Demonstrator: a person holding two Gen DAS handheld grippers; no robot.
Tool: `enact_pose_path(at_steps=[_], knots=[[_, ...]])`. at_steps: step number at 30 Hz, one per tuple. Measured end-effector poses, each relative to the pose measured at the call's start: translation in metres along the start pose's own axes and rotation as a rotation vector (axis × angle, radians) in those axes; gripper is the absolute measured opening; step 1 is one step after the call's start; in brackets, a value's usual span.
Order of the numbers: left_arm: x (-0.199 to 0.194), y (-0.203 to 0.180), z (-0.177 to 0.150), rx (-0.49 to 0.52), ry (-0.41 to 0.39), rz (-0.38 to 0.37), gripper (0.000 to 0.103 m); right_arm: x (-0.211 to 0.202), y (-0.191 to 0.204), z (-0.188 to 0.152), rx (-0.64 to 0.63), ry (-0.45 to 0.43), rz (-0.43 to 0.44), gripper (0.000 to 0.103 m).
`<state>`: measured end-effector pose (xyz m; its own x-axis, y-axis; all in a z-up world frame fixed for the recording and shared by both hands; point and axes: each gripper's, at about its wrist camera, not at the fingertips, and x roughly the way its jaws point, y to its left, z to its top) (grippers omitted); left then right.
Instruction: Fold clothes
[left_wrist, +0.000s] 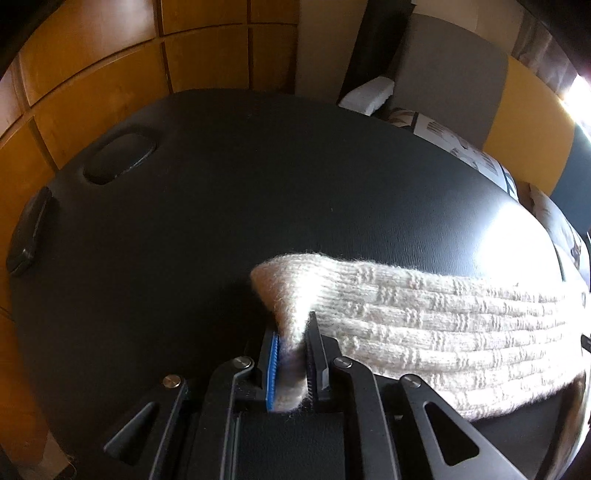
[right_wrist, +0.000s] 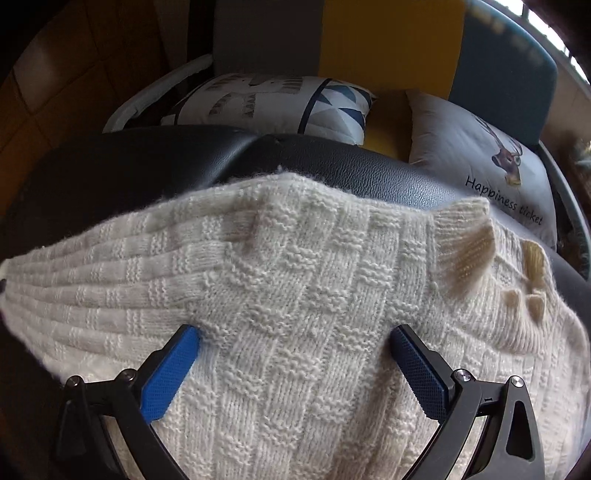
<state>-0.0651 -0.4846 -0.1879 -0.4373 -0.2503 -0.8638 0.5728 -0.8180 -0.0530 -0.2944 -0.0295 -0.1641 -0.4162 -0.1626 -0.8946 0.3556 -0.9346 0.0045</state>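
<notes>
Black padded leather covers the worktop (left_wrist: 258, 192) in front of me, with orange wood panels (left_wrist: 92, 74) behind it on the far left. A cream knitted sweater (right_wrist: 295, 288) lies spread across the near right part of that worktop, its basket-weave pattern facing up and one sleeve (left_wrist: 424, 317) stretched out toward the left. My left tool (left_wrist: 291, 354) is clamped on the end of that sleeve, the wool pinched between its blue pad and black pad near the worktop's near edge. My right tool (right_wrist: 295, 343) is spread wide over the body of the sweater, both blue fingertips (right_wrist: 184, 343) pressing down into the knit with nothing gripped between them. Beyond the far edge of the worktop sit two printed cushions: a geometric one (right_wrist: 273, 99) on the left and a deer cushion (right_wrist: 491, 162) reading "Happiness ticket" on the right. Grey, yellow and blue chair backs (right_wrist: 388, 37) rise behind them.
</notes>
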Motion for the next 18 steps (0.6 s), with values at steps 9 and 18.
enact_pose_path(at_steps=[9,18], knots=[[-0.041,0.008,0.011,-0.052,-0.063,0.062,0.018,-0.048,-0.004,-0.029,-0.042,-0.033,0.103,0.103],[-0.089,-0.083,-0.023,-0.007,-0.104,-0.204,0.018,-0.045,-0.006,-0.1,-0.059,0.009,0.045,0.103]])
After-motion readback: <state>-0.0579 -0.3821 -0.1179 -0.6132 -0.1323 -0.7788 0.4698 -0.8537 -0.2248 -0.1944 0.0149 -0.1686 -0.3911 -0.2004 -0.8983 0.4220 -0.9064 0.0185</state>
